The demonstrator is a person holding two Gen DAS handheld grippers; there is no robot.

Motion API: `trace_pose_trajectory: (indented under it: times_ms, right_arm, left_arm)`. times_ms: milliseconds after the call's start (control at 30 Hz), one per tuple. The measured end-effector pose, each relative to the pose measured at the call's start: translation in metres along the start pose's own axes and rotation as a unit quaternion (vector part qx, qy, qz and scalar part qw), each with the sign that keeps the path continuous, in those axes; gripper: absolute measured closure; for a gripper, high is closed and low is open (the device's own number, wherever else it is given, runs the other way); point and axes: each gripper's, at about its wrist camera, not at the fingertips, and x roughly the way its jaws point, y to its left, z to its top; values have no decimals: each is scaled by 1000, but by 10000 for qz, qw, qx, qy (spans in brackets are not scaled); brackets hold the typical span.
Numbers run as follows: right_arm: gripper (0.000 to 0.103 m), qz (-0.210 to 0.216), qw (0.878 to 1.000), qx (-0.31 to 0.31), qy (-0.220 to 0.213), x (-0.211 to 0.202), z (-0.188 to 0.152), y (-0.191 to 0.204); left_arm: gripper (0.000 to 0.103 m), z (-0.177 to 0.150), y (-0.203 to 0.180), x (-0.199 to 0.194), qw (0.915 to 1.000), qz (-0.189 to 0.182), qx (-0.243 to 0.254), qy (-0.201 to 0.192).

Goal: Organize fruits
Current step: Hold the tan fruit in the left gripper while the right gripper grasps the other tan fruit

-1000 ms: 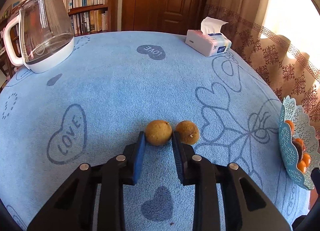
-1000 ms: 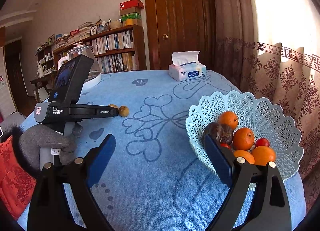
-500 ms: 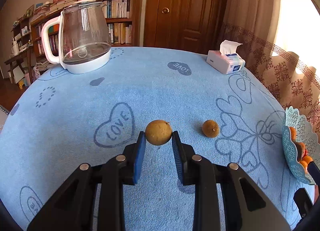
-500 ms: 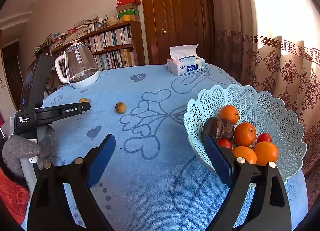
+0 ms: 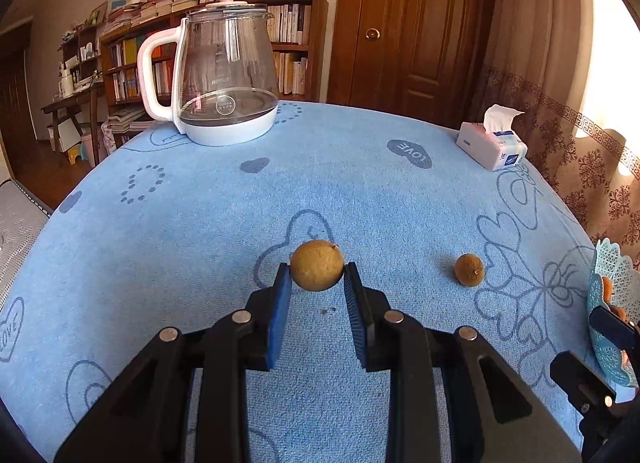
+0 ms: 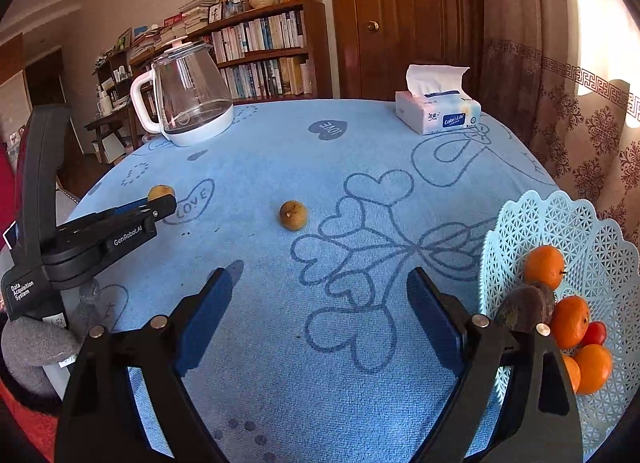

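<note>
My left gripper [image 5: 317,277] is shut on a round tan-brown fruit [image 5: 317,265], held a little above the blue tablecloth [image 5: 360,191]. From the right wrist view that held fruit [image 6: 161,192] peeks over the left gripper's tip [image 6: 160,207]. A second, smaller brown fruit [image 5: 469,270] [image 6: 293,215] lies on the cloth to the right of it. My right gripper [image 6: 320,303] hovers over the cloth near that fruit with its jaws closing and nothing between them. A pale blue lattice basket [image 6: 592,231] [image 5: 608,275] at the right holds oranges [image 6: 544,266], a dark fruit and a small red one.
A glass kettle [image 5: 224,75] on a white base stands at the table's far left. A tissue box [image 6: 438,113] sits at the far right edge. Behind are a bookshelf [image 6: 264,51], a wooden door and patterned curtains. A grey gloved hand [image 6: 32,347] holds the left gripper.
The left gripper lifted the fruit and drew it leftward, away from the second fruit. The right gripper swung left from the basket toward the loose fruit, and its jaws narrowed a little.
</note>
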Motion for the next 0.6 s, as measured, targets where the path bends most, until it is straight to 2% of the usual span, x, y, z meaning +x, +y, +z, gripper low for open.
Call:
trace_pose_trajectory:
  times_ms: [33,167,233,467,600]
  right_arm:
    - [23,50,9999,48,97,8,4,1]
    - [29,155,9989,184,399,39,17,3]
    - [35,168,9985,176,499,52,23,6]
    - [49,53,9978,36,655,83,40,13]
    - [61,54,9973,-5,729,94,45,16]
  left_arm:
    - [76,0,2,1,10000,6,-50,26]
    - [76,2,8,3,9998,18,-191,64]
    - [76,1,8,3,9997,5,-210,86]
    - [76,1,12,5,9994,-43,-318,155]
    - [76,1,13,7,9992,-77,-355,191]
